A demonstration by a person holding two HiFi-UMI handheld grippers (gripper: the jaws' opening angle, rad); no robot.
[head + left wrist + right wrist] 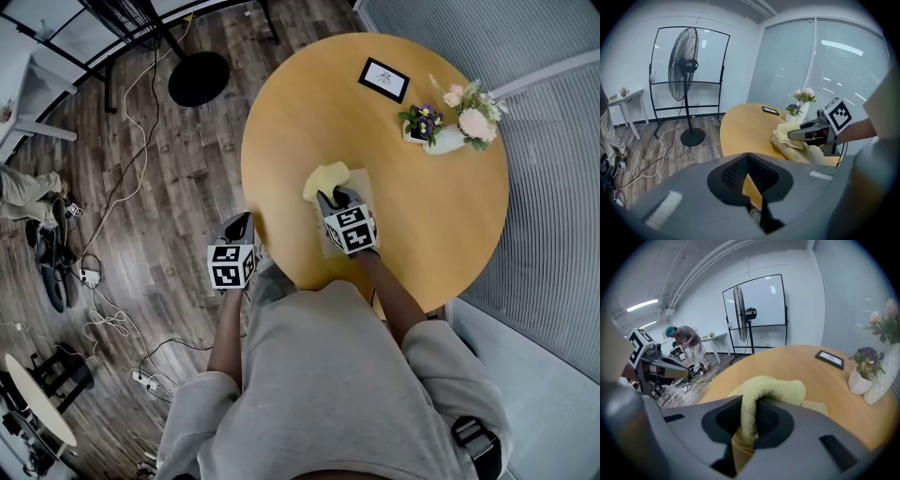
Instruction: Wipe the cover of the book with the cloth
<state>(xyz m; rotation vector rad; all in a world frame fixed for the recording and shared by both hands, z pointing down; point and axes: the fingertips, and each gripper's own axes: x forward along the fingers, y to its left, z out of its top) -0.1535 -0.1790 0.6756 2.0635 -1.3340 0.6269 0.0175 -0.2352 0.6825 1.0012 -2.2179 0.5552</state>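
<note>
Wiping looks to be in hand: the book [367, 187] lies flat on the desk [309, 103], close to the person's edge. The yellow cloth [325, 178] is bunched at its far-left corner, pinched tight in the right tool [336, 199]. The left tool [239, 223] hangs just off the desk edge, jaws nearly together on nothing. Next, I judge, the cloth needs dragging across the bare cover under light pressure.

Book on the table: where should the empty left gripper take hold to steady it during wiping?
Probably the near part of the left long edge of the book, with the left gripper coming in low from the left. The book lies flat on the table, and the cloth, clamped in the right gripper, sits on top. Pressing down may suit better than pinching.
</note>
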